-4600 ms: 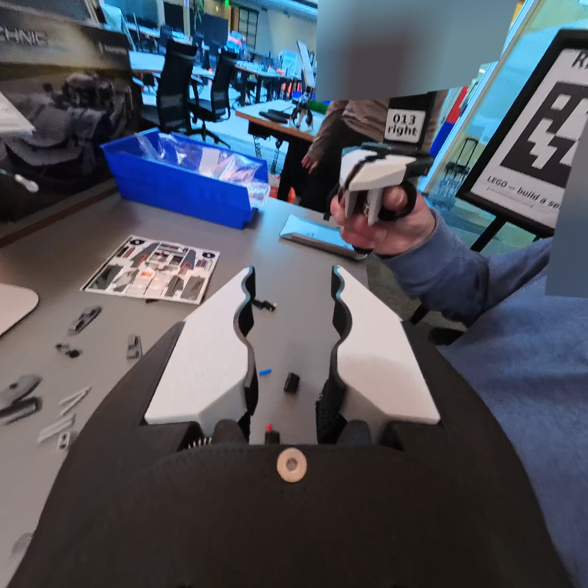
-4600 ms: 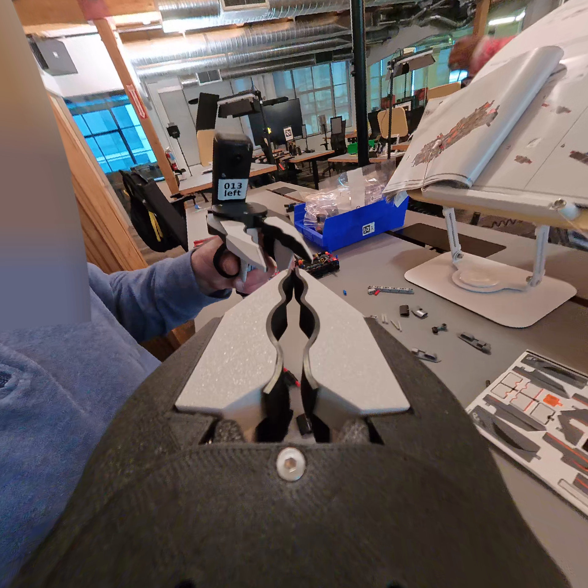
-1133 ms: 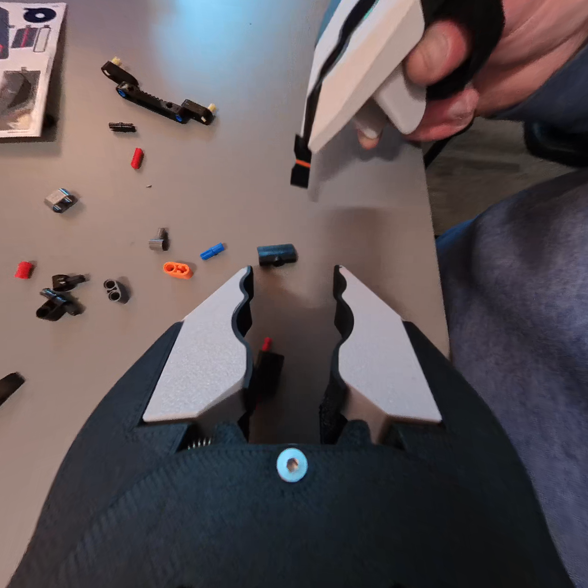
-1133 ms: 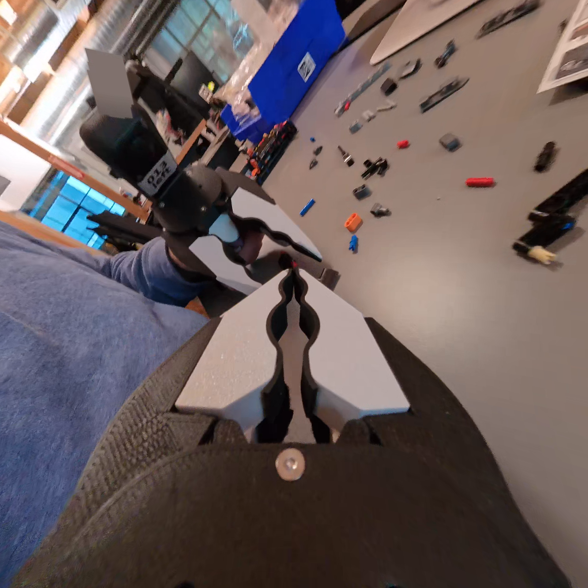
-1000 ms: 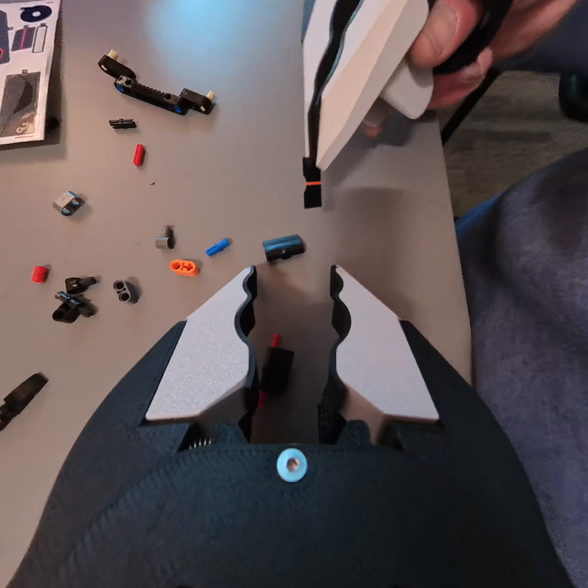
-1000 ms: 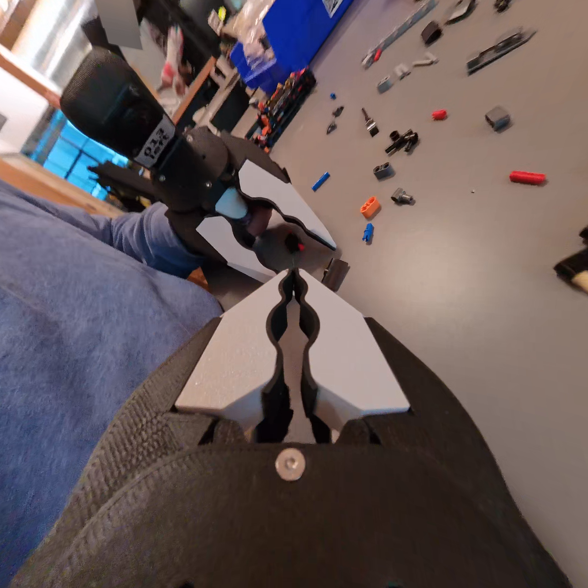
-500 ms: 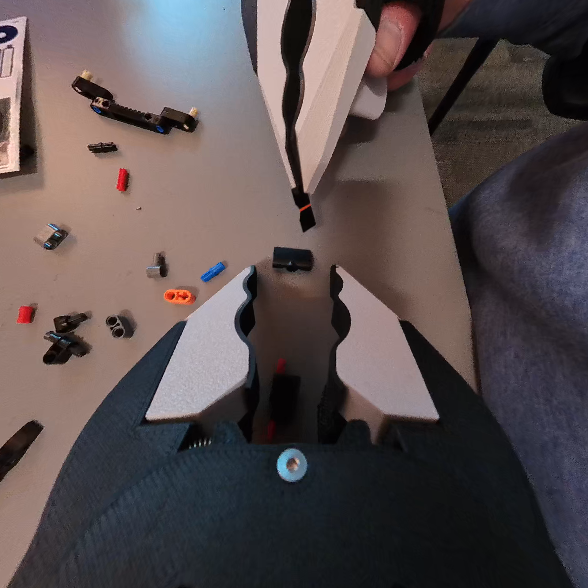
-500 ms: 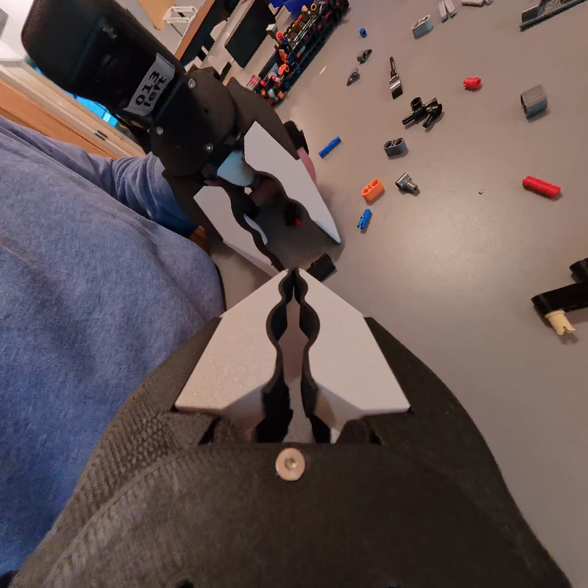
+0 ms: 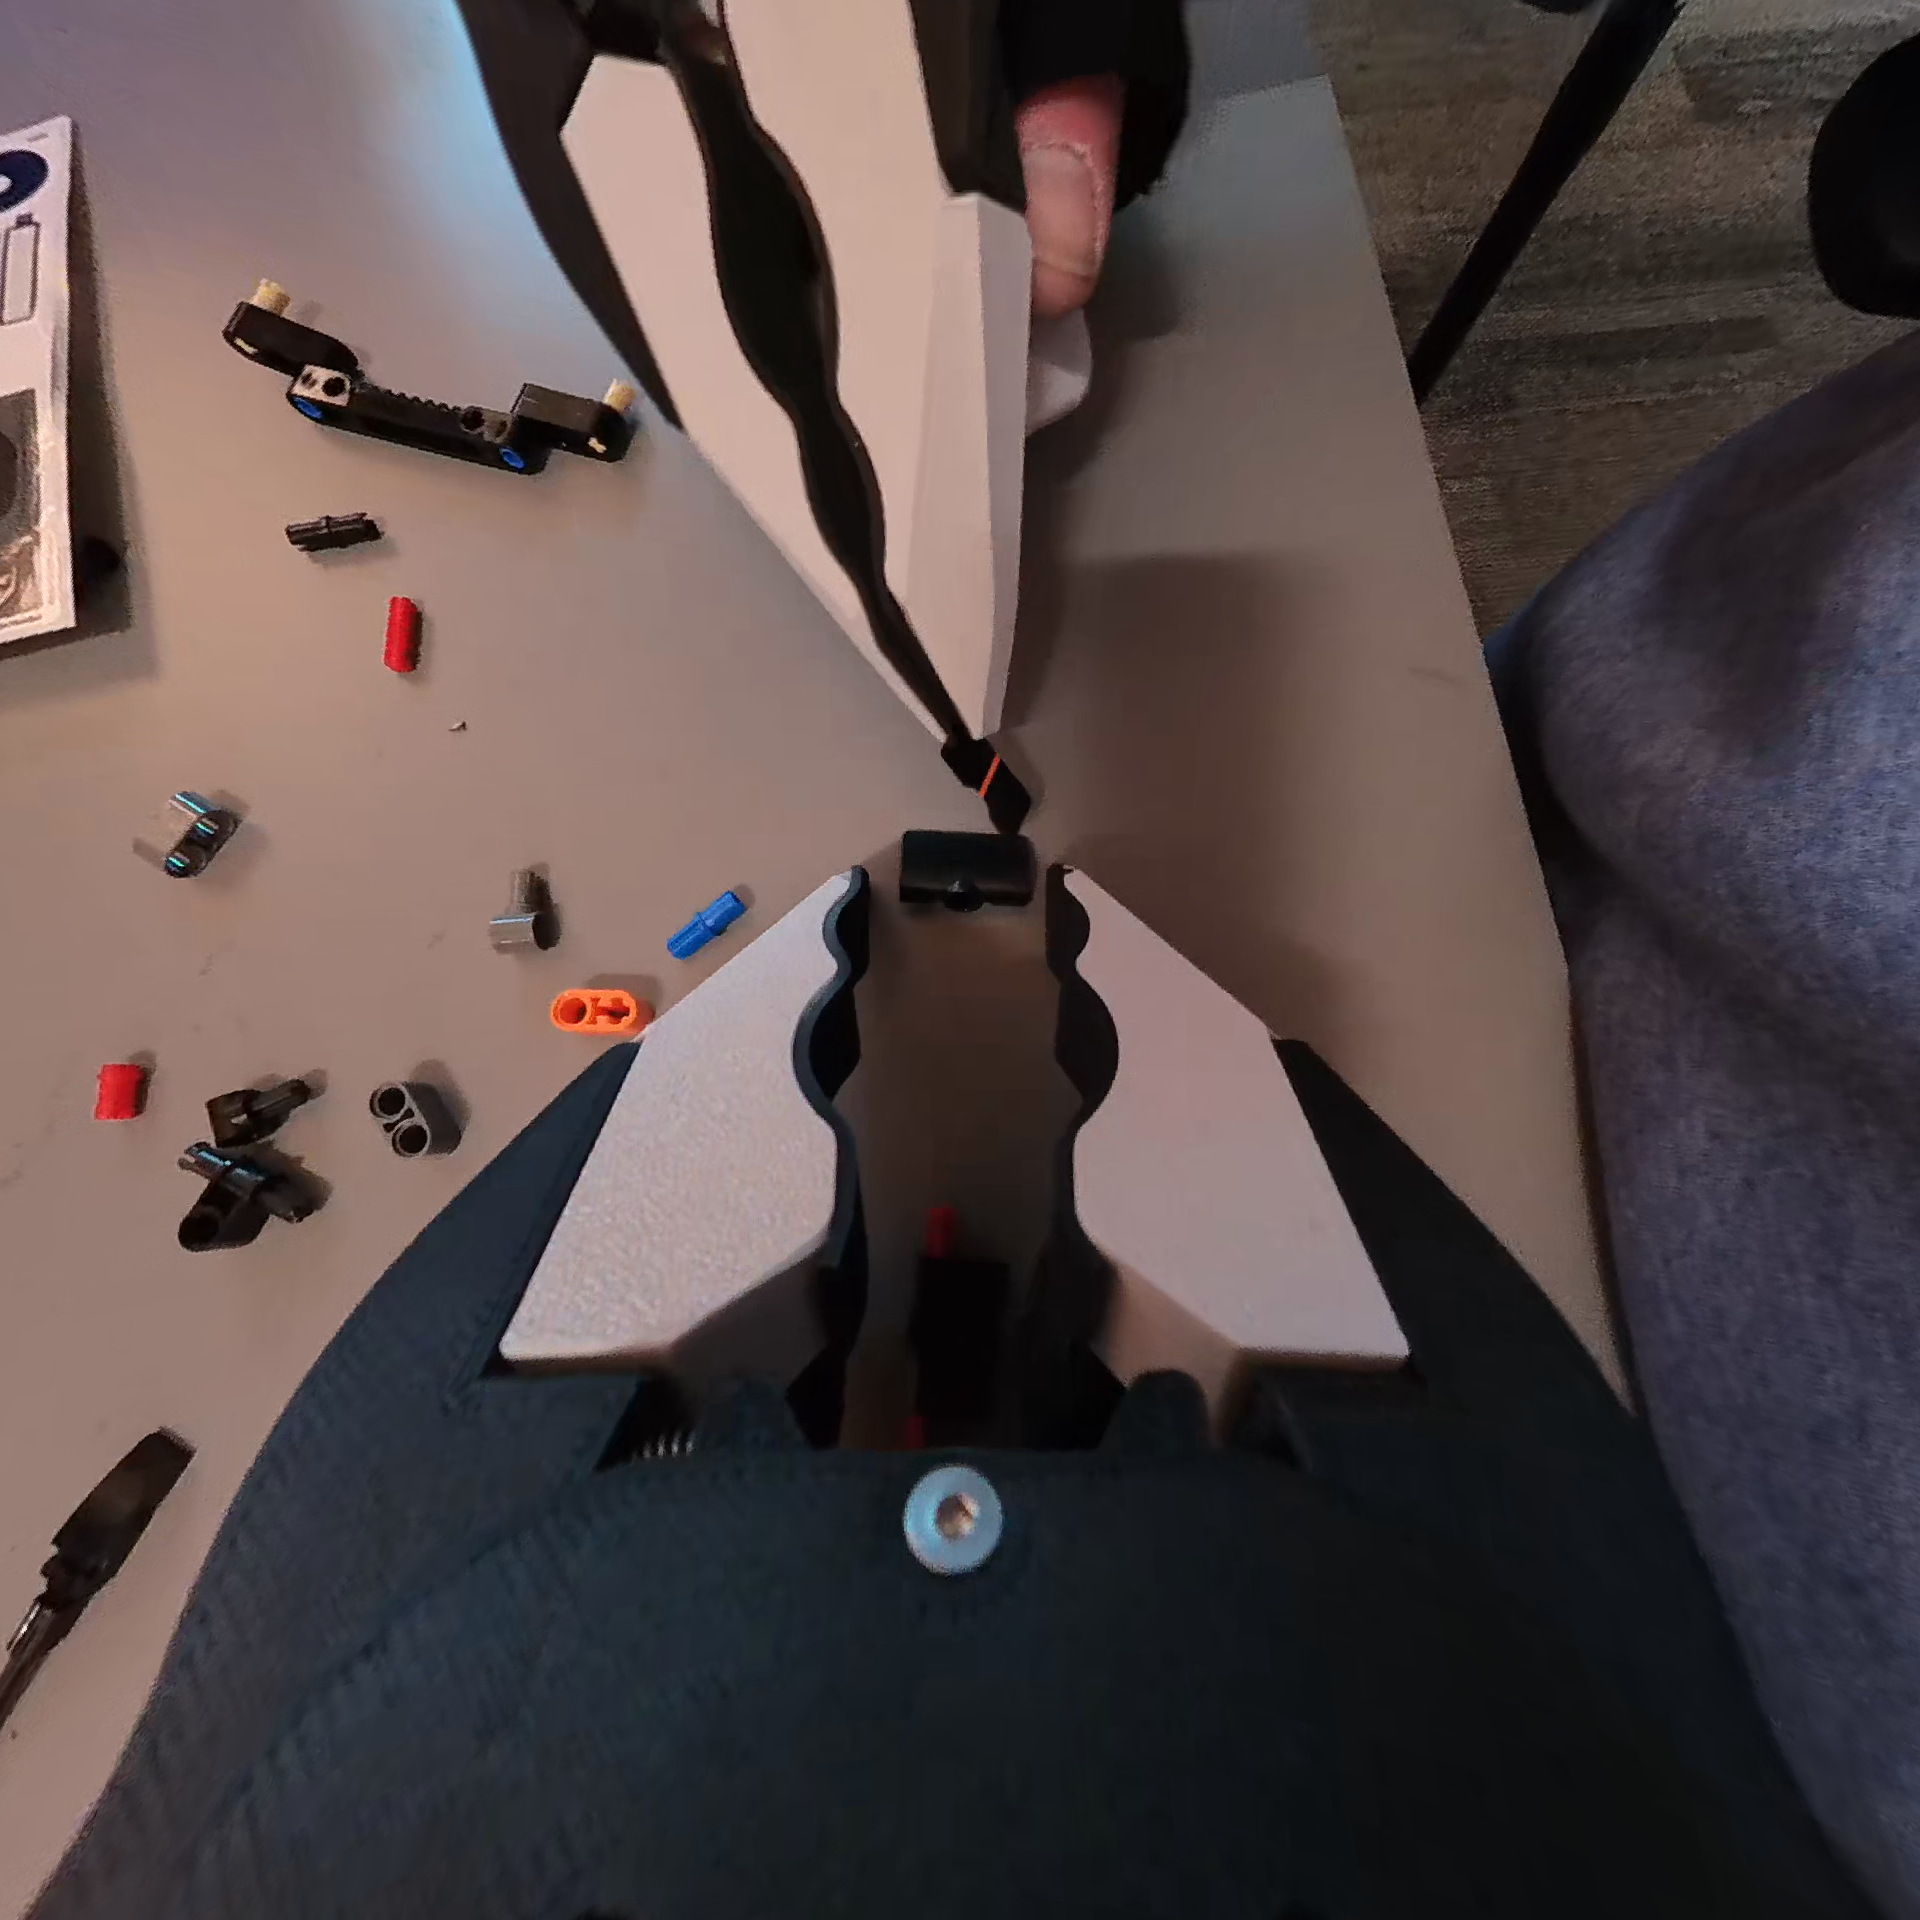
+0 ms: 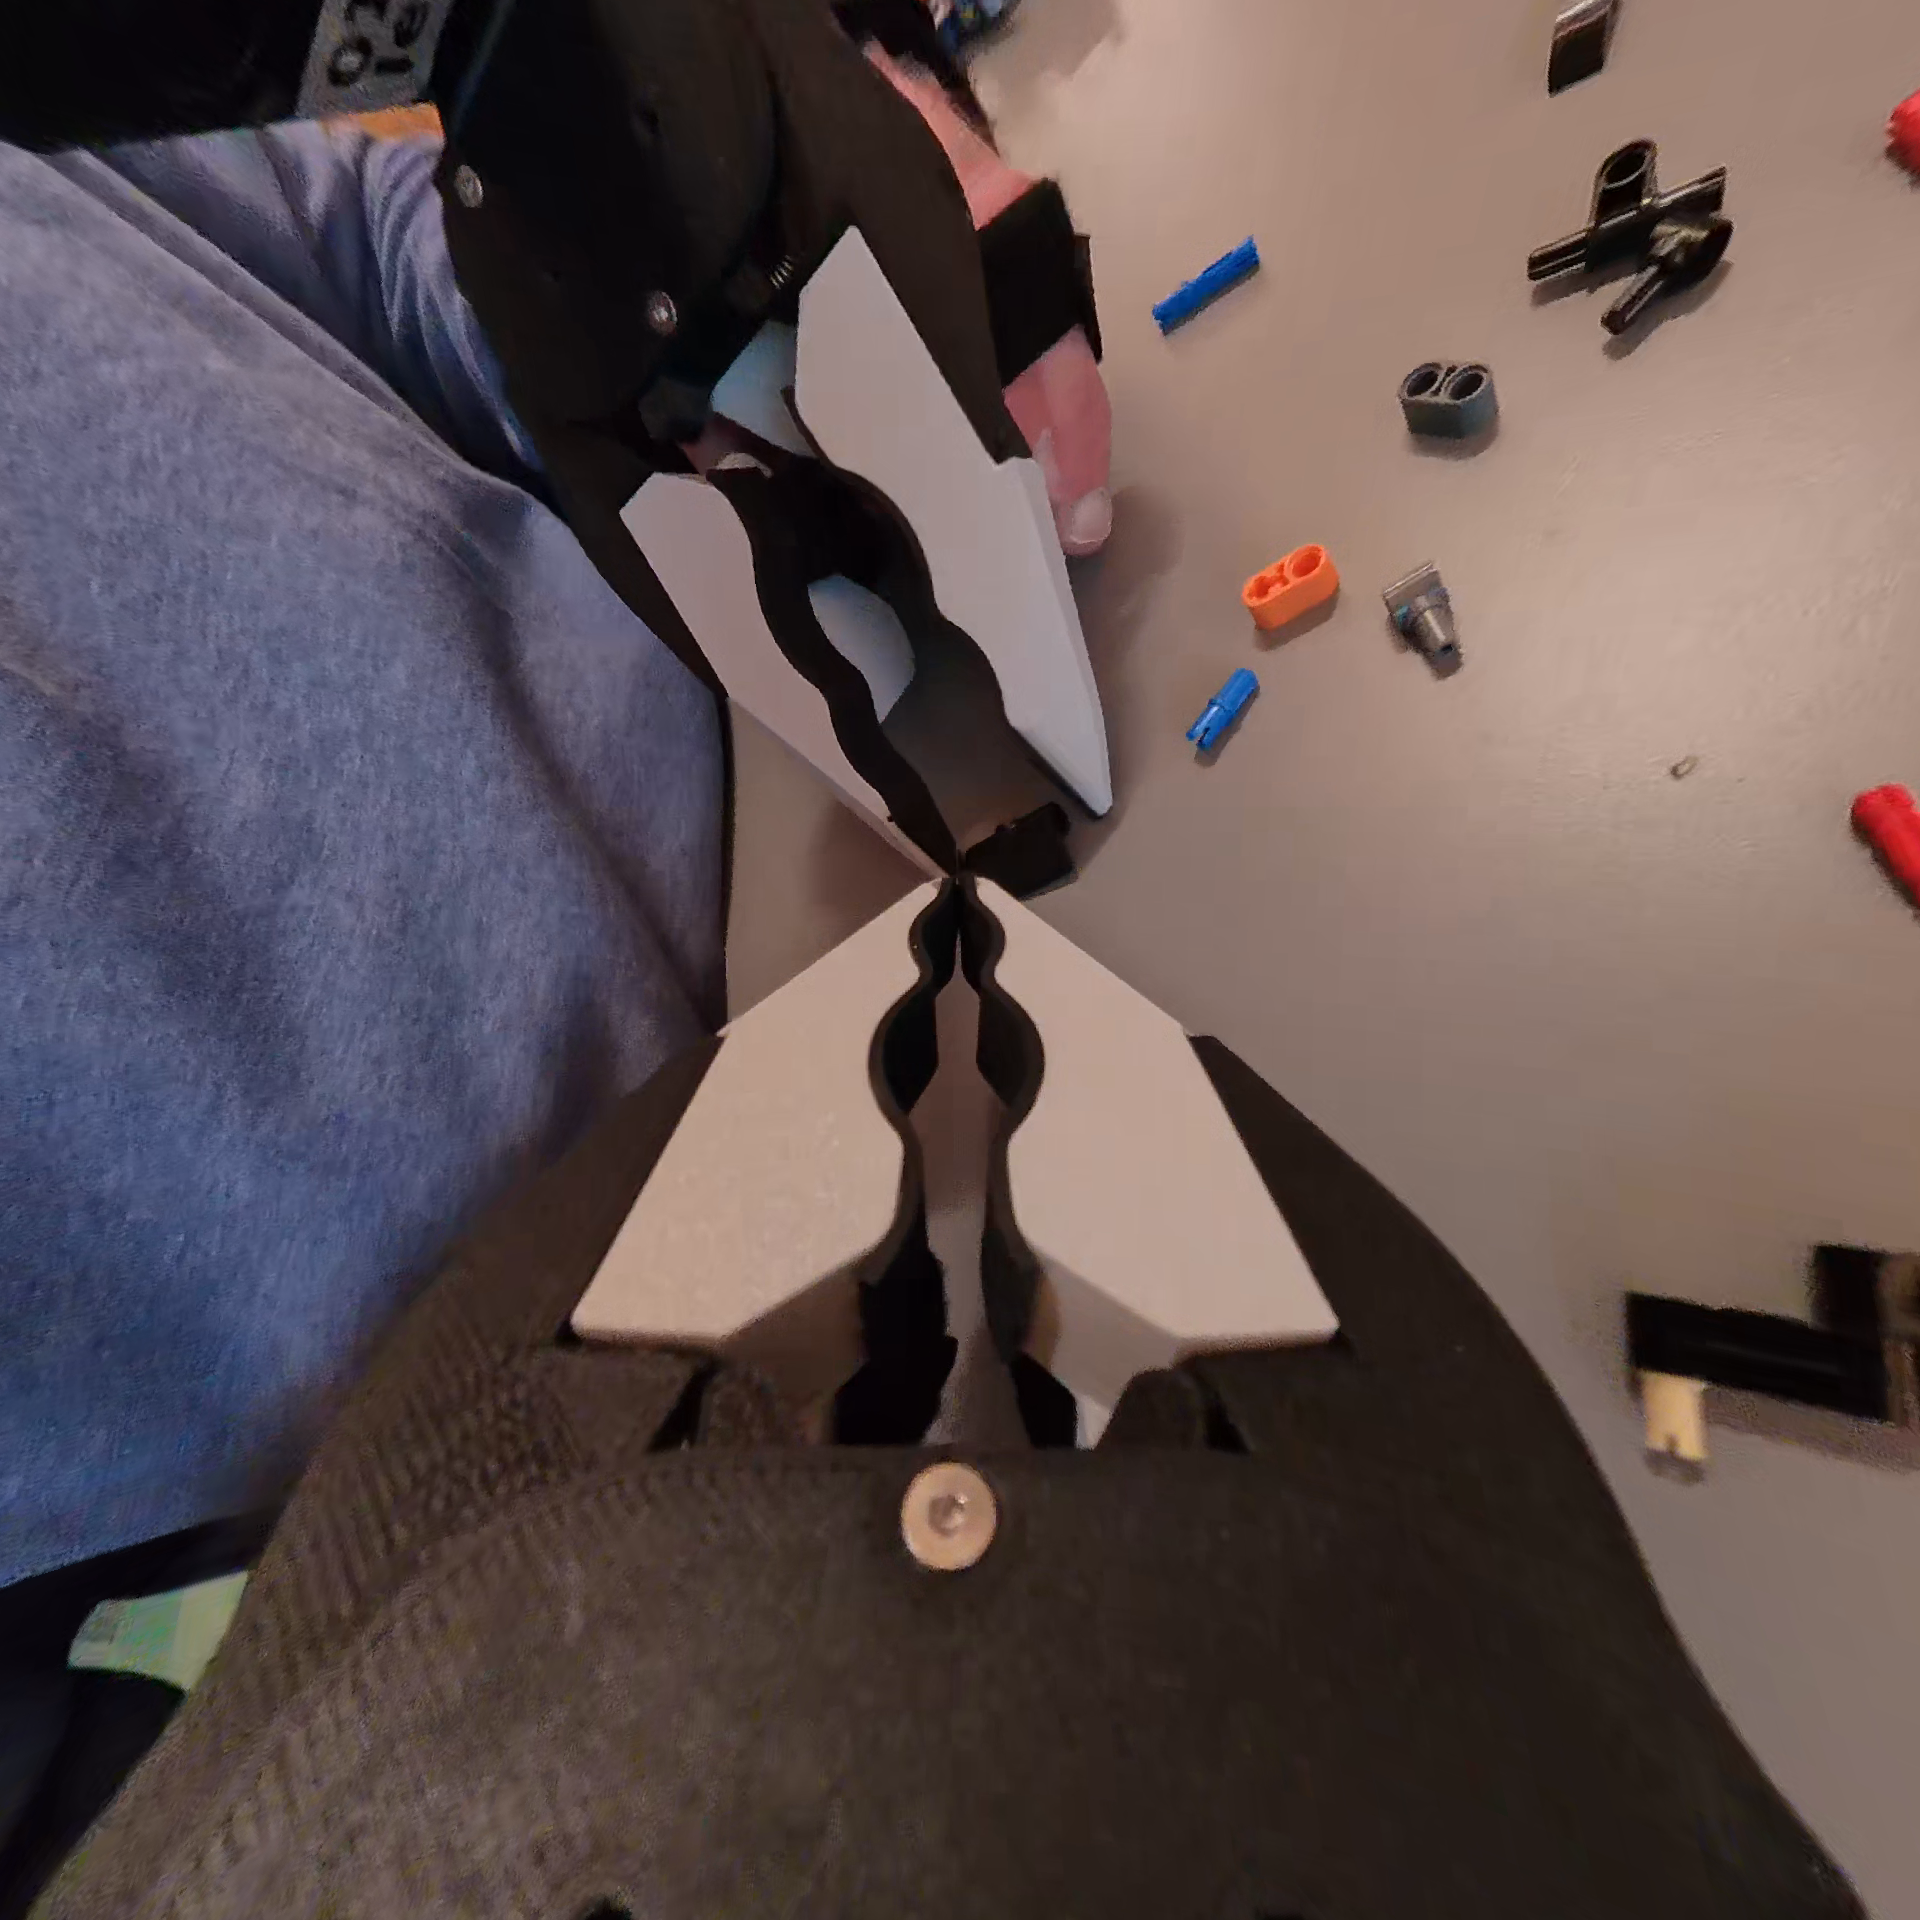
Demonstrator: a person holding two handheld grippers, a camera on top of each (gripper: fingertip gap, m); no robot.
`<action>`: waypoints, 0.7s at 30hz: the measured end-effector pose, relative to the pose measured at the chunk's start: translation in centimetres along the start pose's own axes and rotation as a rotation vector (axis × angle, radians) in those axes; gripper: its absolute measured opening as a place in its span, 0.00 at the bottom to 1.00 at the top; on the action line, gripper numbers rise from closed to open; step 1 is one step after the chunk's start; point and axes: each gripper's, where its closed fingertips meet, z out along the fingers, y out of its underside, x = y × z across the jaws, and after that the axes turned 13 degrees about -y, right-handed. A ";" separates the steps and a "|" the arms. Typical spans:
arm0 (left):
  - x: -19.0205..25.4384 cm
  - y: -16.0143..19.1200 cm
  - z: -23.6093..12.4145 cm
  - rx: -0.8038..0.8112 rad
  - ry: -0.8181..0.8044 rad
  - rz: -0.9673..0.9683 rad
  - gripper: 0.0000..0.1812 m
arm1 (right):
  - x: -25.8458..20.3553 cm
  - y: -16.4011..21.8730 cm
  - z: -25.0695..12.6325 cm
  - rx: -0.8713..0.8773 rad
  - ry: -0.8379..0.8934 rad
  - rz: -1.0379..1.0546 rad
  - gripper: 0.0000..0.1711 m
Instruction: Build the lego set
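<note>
Grey tabletop (image 9: pixel 644 644) carries a scatter of small lego parts. The left gripper (image 9: pixel 956 883) has its jaws spread apart, empty, with a small black block (image 9: pixel 966 864) lying on the tabletop right between its fingertips. Farther back between the same fingers, close to the gripper body, lies another black piece with a red pin (image 9: pixel 951 1288).

The right gripper (image 10: pixel 956 883) is clamped on a thin black piece with an orange stripe (image 9: pixel 987 777), which sticks out past its tips and points down at the black block; its lower end is just beside the block's top right corner, and I cannot tell whether they touch. In the right wrist view the two grippers meet almost tip to tip.

To the left of the left gripper lie a blue pin (image 9: pixel 707 923), an orange connector (image 9: pixel 597 1010), a grey elbow piece (image 9: pixel 523 914) and a dark two-hole connector (image 9: pixel 414 1107). Farther away sits a long black assembly with blue pins and tan ends (image 9: pixel 426 400), and a printed sheet (image 9: pixel 31 395) shows at the left edge.
</note>
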 end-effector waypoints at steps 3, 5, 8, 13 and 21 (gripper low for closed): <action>0.0 -0.1 0.1 0.010 -0.006 -0.002 0.16 | 0.2 -0.1 0.1 -0.039 -0.034 0.002 0.00; -0.1 -0.1 0.2 0.013 -0.011 0.001 0.15 | 0.4 -0.1 0.2 -0.063 -0.045 0.000 0.00; -0.1 -0.2 0.2 0.017 -0.009 0.012 0.13 | 0.5 -0.1 0.3 -0.086 -0.063 0.004 0.00; -0.1 -0.2 0.3 0.018 -0.003 0.018 0.13 | 0.7 -0.2 0.4 -0.110 -0.077 0.004 0.00; -0.1 -0.2 0.2 0.024 0.024 0.046 0.13 | 0.8 0.1 0.5 -0.177 -0.106 -0.013 0.00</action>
